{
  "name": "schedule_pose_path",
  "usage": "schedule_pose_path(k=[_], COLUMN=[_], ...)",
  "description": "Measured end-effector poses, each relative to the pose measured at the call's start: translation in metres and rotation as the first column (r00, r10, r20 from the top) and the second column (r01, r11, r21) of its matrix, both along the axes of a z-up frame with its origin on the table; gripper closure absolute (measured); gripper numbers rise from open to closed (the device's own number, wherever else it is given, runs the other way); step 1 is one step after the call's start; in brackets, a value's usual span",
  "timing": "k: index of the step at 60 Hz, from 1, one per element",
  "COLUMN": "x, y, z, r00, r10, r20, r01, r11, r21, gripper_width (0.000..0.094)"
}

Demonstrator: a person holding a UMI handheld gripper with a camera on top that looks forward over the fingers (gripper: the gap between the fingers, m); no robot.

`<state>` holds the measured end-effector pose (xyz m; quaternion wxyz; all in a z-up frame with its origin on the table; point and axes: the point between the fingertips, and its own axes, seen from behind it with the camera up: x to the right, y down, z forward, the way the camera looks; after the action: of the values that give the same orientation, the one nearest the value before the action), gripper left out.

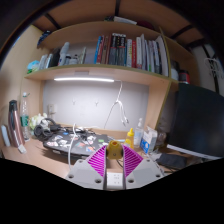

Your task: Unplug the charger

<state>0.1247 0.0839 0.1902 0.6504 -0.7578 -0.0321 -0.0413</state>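
My gripper (114, 150) is held above a cluttered desk (60, 150), with its pink pads (99, 162) on either side of a small white charger block (115, 179). The block sits deep between the fingers and both seem to press on it. A yellow rounded thing (115, 151) shows just ahead of the charger between the fingertips; I cannot tell what it is. No socket or power strip is visible.
A bookshelf (110, 50) full of books hangs over the desk, with a light strip (85, 78) under it. A dark monitor (195, 115) stands at the right. Small bottles (146, 138) and a yellow bottle (129, 134) stand beyond the fingers. Cluttered items (45, 130) lie at the left.
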Motion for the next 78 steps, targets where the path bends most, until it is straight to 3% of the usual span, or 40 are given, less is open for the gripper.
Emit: schedule_pose_path(k=[8, 11, 19, 42, 56, 68, 70, 71, 72, 78], x=[0.032, 0.046, 0.077, 0.104, 0.104, 0.098, 0.099, 0.099, 0.100, 0.109], y=[-0.012, -0.016, -0.022, -0.009, 0.006, 0.004, 0.005, 0.005, 0.005, 0.003], z=[-0.029, -0.054, -0.123, -0.196, -0.198, -0.205, -0.202, -0.202, -0.201, -0.194], r00=[0.999, 0.998, 0.994, 0.995, 0.996, 0.998, 0.998, 0.998, 0.997, 0.995], r10=[-0.044, -0.054, -0.099, -0.097, -0.084, -0.067, -0.069, -0.069, -0.072, -0.100], r20=[0.031, 0.030, -0.035, 0.009, 0.013, 0.000, 0.003, 0.004, 0.006, 0.019], r01=[0.046, 0.058, 0.082, 0.086, 0.078, 0.055, 0.059, 0.060, 0.063, 0.096], r11=[0.995, 0.986, 0.939, 0.834, 0.841, 0.823, 0.829, 0.831, 0.833, 0.847], r21=[-0.086, -0.155, -0.334, -0.546, -0.536, -0.565, -0.556, -0.554, -0.549, -0.524], gripper_width=[0.0694, 0.0694, 0.0691, 0.0659, 0.0623, 0.0570, 0.0506, 0.0423, 0.0438, 0.0226])
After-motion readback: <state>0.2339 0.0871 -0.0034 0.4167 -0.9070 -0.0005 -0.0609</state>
